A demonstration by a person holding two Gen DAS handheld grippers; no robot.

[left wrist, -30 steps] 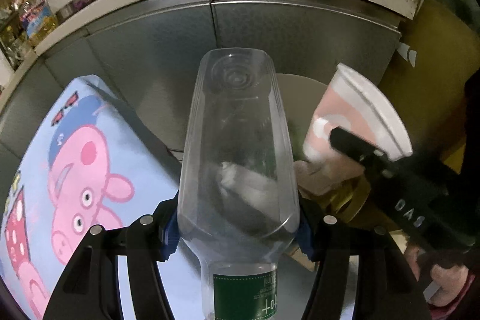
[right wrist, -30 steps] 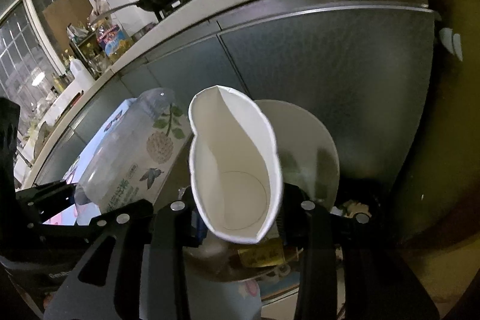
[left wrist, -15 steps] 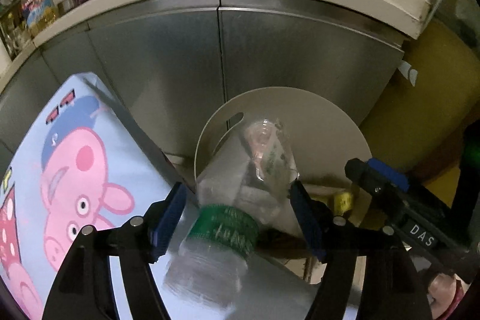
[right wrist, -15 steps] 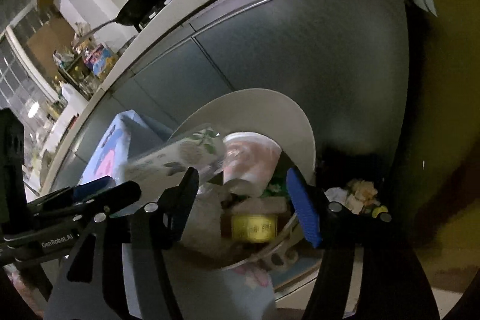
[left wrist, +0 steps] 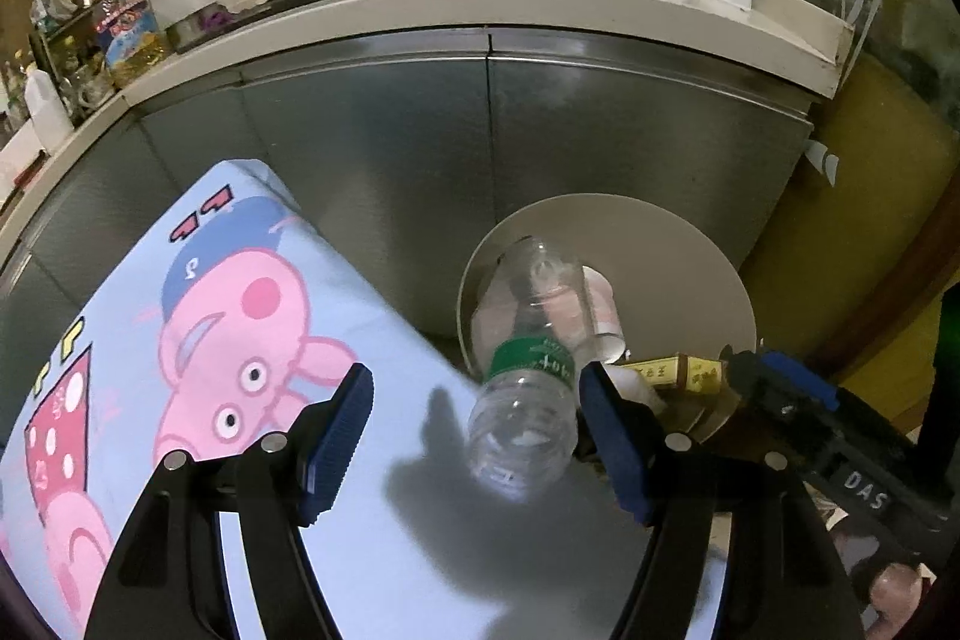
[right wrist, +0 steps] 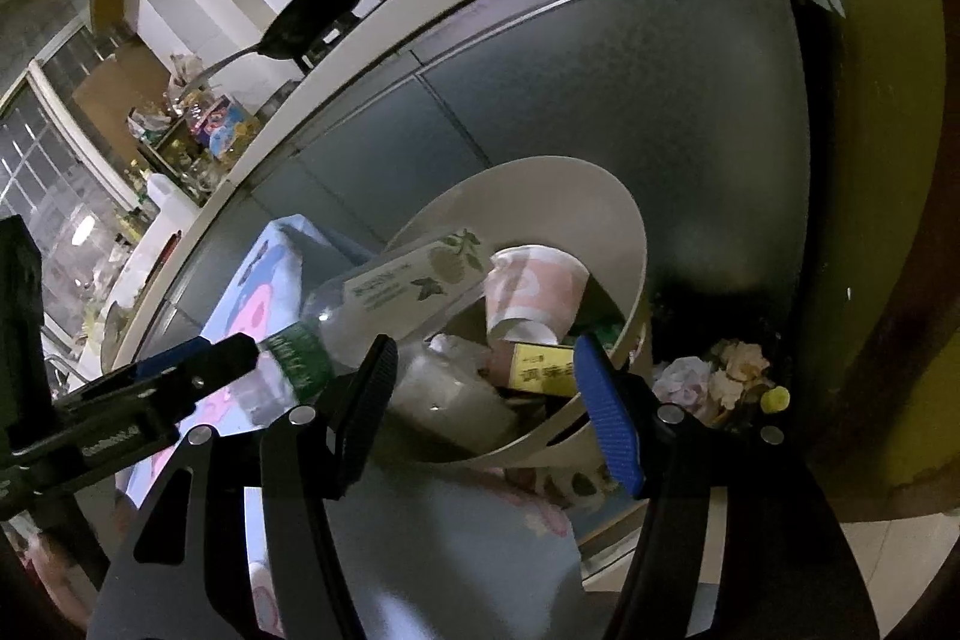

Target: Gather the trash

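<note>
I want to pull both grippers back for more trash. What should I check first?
1. Left gripper open: ok.
2. Right gripper open: ok.
3. Pink-and-white paper cup inside the round beige bin: ok.
4. Clear plastic bottle with green label fully in the bin: not ok, its base sticks out over the rim.
5. Bottle free of the left fingers: cannot tell.

Bottle (left wrist: 528,370) lies across the bin (left wrist: 729,289) mouth at 12; cabinet (left wrist: 420,148) blocks beyond; free room at 9.
</note>
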